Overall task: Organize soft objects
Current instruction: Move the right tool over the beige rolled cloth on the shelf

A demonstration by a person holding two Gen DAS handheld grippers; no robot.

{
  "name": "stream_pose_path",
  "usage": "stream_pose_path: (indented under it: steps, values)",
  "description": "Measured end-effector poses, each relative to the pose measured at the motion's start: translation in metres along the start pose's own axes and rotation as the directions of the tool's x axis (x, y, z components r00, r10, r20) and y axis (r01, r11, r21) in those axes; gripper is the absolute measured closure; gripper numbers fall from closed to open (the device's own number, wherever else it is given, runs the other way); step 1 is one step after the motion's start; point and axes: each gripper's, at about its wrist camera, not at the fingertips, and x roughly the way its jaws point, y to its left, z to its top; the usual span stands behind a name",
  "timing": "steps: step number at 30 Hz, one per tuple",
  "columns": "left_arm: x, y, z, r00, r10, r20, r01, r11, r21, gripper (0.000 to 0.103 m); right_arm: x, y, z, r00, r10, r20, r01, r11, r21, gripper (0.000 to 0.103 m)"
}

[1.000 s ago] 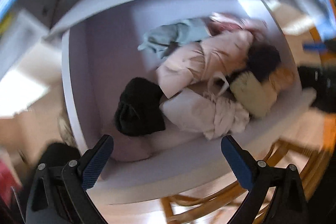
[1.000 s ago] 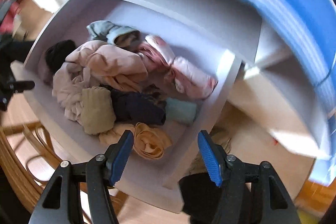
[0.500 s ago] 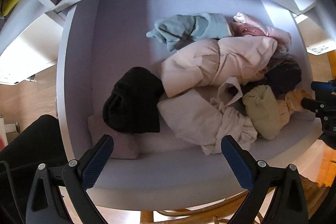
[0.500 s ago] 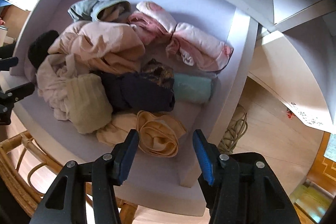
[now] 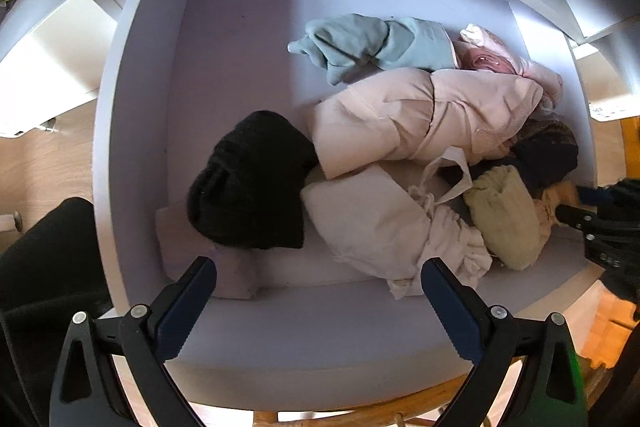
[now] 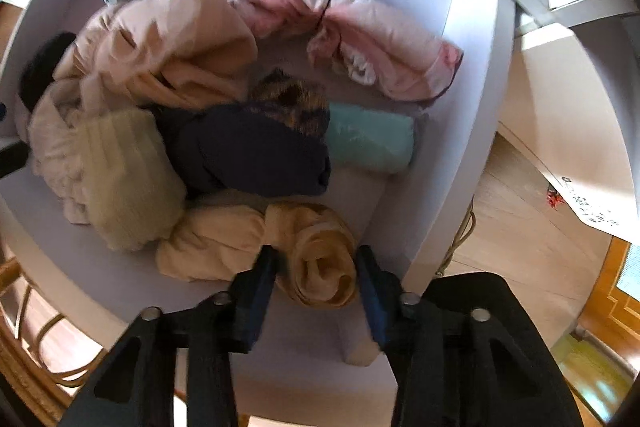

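A white box (image 5: 320, 339) holds several rolled and bunched clothes. A tan rolled cloth (image 6: 320, 259) lies at its near right corner, and the jaws of my right gripper (image 6: 316, 255) are closing with the pads touching both sides of this roll. Beside it lie a beige roll (image 6: 216, 243), a pale yellow-green roll (image 6: 124, 179), a navy bundle (image 6: 256, 151) and a mint roll (image 6: 372, 143). My left gripper (image 5: 316, 271) hangs open over the box's front rim, holding nothing, just in front of a black knit item (image 5: 252, 187) and a cream cloth (image 5: 380, 227).
A pale pink garment (image 5: 420, 119), a grey-green piece (image 5: 368, 43) and pink rolls (image 6: 380, 47) fill the back of the box. The box's left part (image 5: 224, 67) is bare. A rattan frame (image 6: 32, 347) shows below the box, wooden floor (image 6: 520, 219) to the right.
Both grippers have sunk toward the box. The right jaws have narrowed from wide apart to close against the tan roll, which now sits between them. The left jaws stay wide.
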Motion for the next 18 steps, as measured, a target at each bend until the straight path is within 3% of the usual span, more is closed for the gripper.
stream_pose_path:
  steps: [3, 7, 14, 18]
  values:
    - [0.002, -0.001, 0.000, 0.999, -0.053, -0.012, 0.052, 0.998, -0.036, 0.000, 0.000, -0.001, 0.001, 1.000, 0.001, 0.017, -0.001, 1.000, 0.006, 0.088]
    - [0.009, -0.010, 0.004, 0.994, -0.104, -0.044, 0.102, 0.994, -0.043, 0.000, -0.014, -0.014, 0.002, 0.995, 0.038, 0.092, -0.043, 0.997, 0.061, 0.092]
    - [0.023, -0.031, 0.006, 0.989, -0.090, -0.115, 0.091, 0.996, 0.000, 0.000, -0.028, -0.040, 0.000, 0.986, 0.055, 0.157, -0.079, 0.986, 0.146, 0.094]
    - [0.040, -0.025, 0.005, 0.976, -0.121, -0.179, 0.112, 0.992, -0.059, 0.000, -0.029, -0.045, 0.000, 0.983, 0.068, 0.170, -0.095, 0.983, 0.157, 0.094]
